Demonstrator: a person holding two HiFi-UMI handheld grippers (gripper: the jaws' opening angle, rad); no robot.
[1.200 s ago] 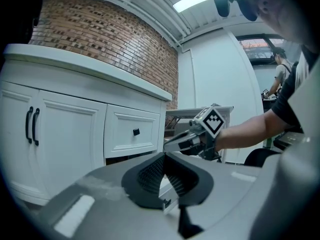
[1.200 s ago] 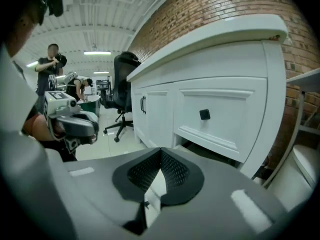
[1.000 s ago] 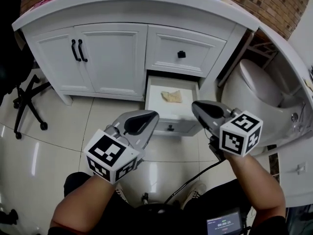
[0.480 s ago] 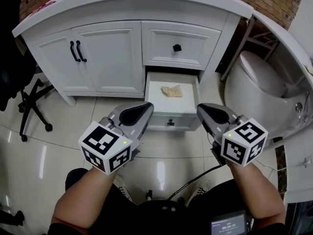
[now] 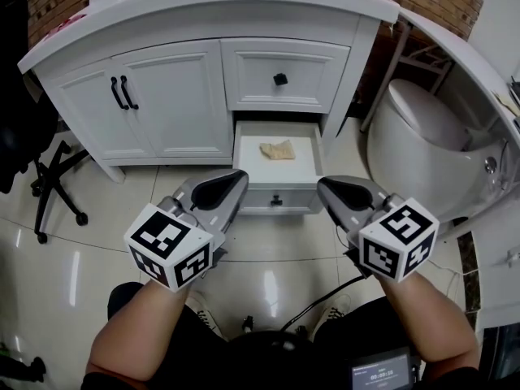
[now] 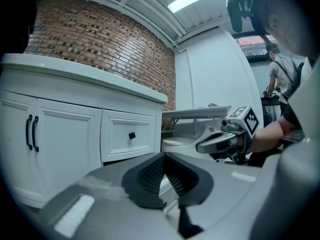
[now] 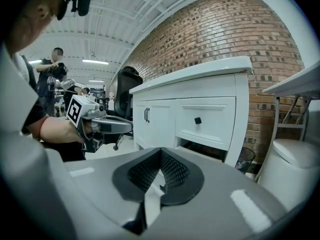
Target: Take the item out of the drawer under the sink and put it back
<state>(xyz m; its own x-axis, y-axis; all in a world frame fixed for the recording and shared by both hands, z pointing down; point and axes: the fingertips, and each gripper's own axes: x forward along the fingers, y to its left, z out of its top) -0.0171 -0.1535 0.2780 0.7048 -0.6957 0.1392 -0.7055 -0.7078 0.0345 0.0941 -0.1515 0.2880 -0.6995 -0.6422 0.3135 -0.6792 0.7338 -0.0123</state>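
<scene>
The lower drawer (image 5: 294, 174) under the sink counter stands pulled open, and a crumpled beige item (image 5: 277, 149) lies near its back. My left gripper (image 5: 234, 180) hovers shut and empty just left of the drawer front. To the right of the drawer front, my right gripper (image 5: 327, 187) is likewise shut and empty. In the left gripper view the ribbed pads (image 6: 150, 173) meet in a V, and the right gripper (image 6: 223, 139) shows beyond them. The right gripper view shows its pads (image 7: 172, 171) meeting too, with the left gripper (image 7: 102, 125) off to the left.
Above the open drawer is a shut drawer with a black knob (image 5: 280, 79). Two cabinet doors with black handles (image 5: 123, 93) lie to its left. A white toilet (image 5: 422, 132) stands at the right and an office chair base (image 5: 49, 173) at the left. Glossy tile floor lies below.
The head camera has shifted, so the vanity and drawer sit a little further left in view. Both grippers stay shut in front of the drawer and hold nothing.
</scene>
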